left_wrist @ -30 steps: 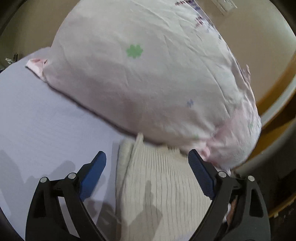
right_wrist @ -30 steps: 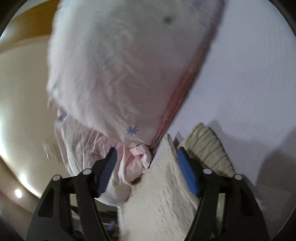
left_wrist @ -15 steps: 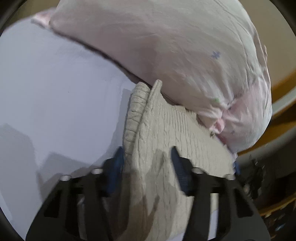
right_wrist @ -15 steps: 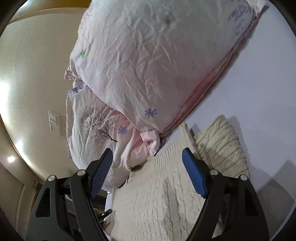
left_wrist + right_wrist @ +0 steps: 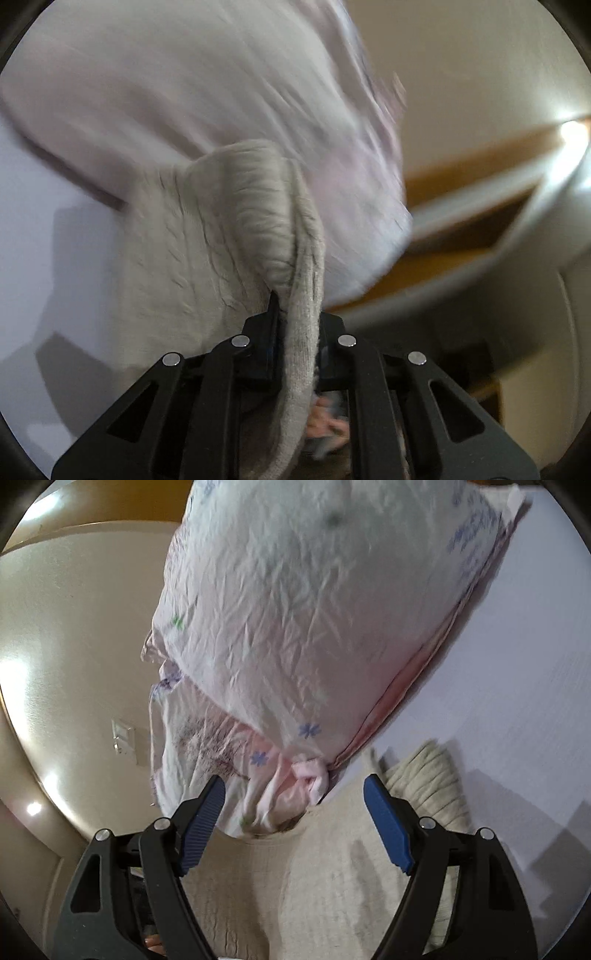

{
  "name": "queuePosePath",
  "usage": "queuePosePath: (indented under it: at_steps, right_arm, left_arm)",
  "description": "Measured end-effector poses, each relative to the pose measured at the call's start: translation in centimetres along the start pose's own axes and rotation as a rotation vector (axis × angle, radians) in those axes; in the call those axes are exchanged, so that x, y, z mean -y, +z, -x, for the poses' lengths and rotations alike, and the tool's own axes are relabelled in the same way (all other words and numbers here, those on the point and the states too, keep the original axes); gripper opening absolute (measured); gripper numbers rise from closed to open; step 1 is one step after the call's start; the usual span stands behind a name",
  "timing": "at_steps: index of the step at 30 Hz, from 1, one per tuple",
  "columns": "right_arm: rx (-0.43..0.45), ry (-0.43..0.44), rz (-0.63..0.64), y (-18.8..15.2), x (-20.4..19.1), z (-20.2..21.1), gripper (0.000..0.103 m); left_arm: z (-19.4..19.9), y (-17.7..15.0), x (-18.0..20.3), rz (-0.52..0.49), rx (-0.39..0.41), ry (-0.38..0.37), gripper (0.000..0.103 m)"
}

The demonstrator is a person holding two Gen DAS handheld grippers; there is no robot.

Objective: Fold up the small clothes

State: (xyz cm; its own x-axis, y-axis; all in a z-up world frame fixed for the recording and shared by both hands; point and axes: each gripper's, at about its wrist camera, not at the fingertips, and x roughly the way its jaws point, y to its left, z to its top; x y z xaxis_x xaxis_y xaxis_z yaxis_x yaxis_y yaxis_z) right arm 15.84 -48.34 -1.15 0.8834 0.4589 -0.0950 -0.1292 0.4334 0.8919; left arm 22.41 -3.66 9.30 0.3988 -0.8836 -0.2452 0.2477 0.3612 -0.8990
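Note:
A cream cable-knit sweater [image 5: 207, 236] lies on a pale lilac bed sheet [image 5: 44, 192] against a pink pillow. My left gripper [image 5: 291, 317] is shut on a fold of the sweater's edge, and the pinched cloth rises between the jaws. In the right wrist view the sweater [image 5: 314, 878] spreads under my right gripper [image 5: 295, 812], which is open and empty above it, with its blue pads [image 5: 386, 830] wide apart. A ribbed cuff or hem [image 5: 428, 775] shows to the right of it.
A large pink patterned pillow [image 5: 303, 609] lies just beyond the sweater, with a second printed pillow [image 5: 192, 731] behind it. A cream wall with a switch plate [image 5: 123, 740] and a wooden headboard edge [image 5: 461, 206] lie past the bed.
My left gripper has closed on the sweater's edge and lifted a fold of it. My right gripper stays open and has shifted slightly over the sweater.

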Motion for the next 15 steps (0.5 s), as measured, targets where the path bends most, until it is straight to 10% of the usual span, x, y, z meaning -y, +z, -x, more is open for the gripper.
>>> queuePosePath:
  at_steps: [7,10,12,15]
  right_arm:
    - [0.058,-0.213,0.081,3.0,1.3,2.5,0.077]
    - [-0.005,-0.180,0.025,3.8,2.2,2.8,0.083]
    - [-0.078,-0.175,0.019,3.9,2.1,2.6,0.096]
    - [-0.196,-0.221,0.063,3.4,1.4,1.3,0.097]
  left_arm:
    - [-20.8,-7.7,-0.6,0.178,-0.464,-0.116,0.016]
    - [-17.7,-6.7,0.9,0.111,-0.387,-0.224,0.036]
    - [-13.6,-5.0,1.6,0.006,-0.260,-0.138,0.068]
    - [-7.5,-3.3,1.5,-0.166,-0.101,0.177,0.073]
